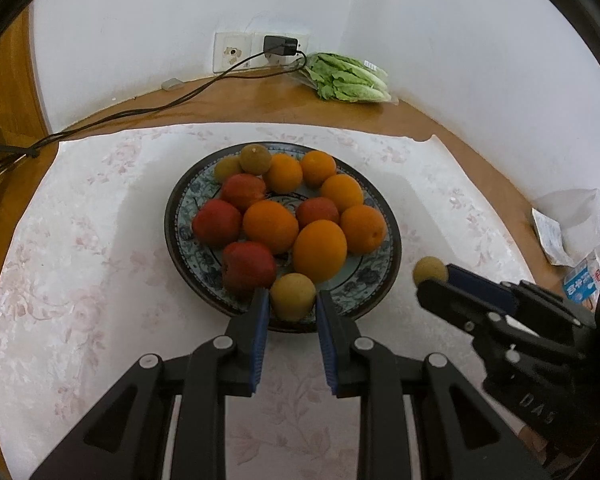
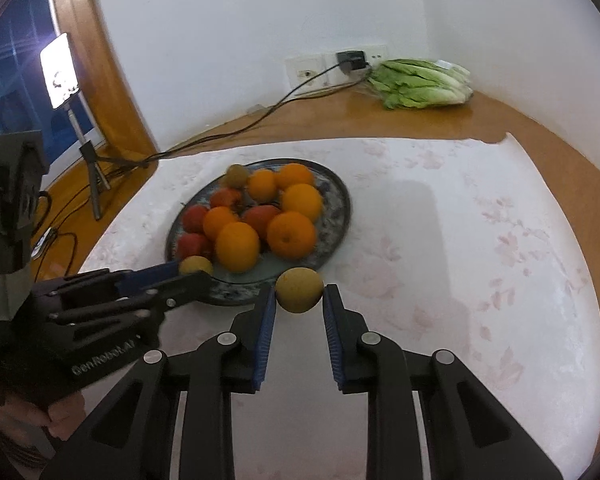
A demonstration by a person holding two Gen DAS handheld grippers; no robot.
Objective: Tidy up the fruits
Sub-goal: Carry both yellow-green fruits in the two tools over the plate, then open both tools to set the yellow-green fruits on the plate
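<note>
Each gripper pinches one yellow fruit: right gripper (image 2: 299,292) holds fruit (image 2: 299,289) just off the plate (image 1: 180,216), left gripper (image 1: 292,300) clamps another (image 1: 293,296) at its rim; sorting looks barely begun, with oranges (image 1: 271,226) and red fruit (image 1: 216,222) left piled.

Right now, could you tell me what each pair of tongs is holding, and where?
Each grips a small yellow-green fruit across its sides: the left tongs one at the plate's near rim, the right tongs another beside it.

Light: soft, even, indoor.
Glare: lamp panel (image 2: 59,72), upper left, blown out.
Edges: fisheye bend, dark corners.
Focus: mildly soft throughout.
</note>
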